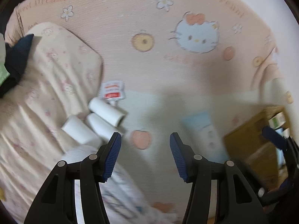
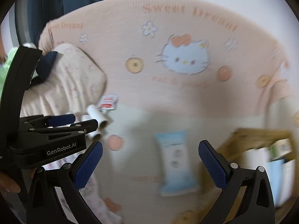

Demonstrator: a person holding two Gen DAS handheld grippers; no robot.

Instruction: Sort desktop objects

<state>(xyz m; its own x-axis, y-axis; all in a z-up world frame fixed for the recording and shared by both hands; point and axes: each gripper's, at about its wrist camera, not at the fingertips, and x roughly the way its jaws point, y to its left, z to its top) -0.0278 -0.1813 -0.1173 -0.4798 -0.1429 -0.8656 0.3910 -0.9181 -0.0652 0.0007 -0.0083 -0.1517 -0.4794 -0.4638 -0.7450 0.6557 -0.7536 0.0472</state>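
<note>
My left gripper is open and empty over the Hello Kitty blanket. Three white rolls lie just left of its left finger, with a small red and white sachet behind them. A light blue packet lies to its right. My right gripper is open and empty, with the blue packet lying between and just beyond its fingers. The left gripper shows at the left of the right wrist view, near the white rolls and the sachet.
A brown cardboard box holding several items stands at the right; it also shows in the left wrist view. A cream pillow with a dark cloth on it lies at the left. A white patterned cloth lies near the front.
</note>
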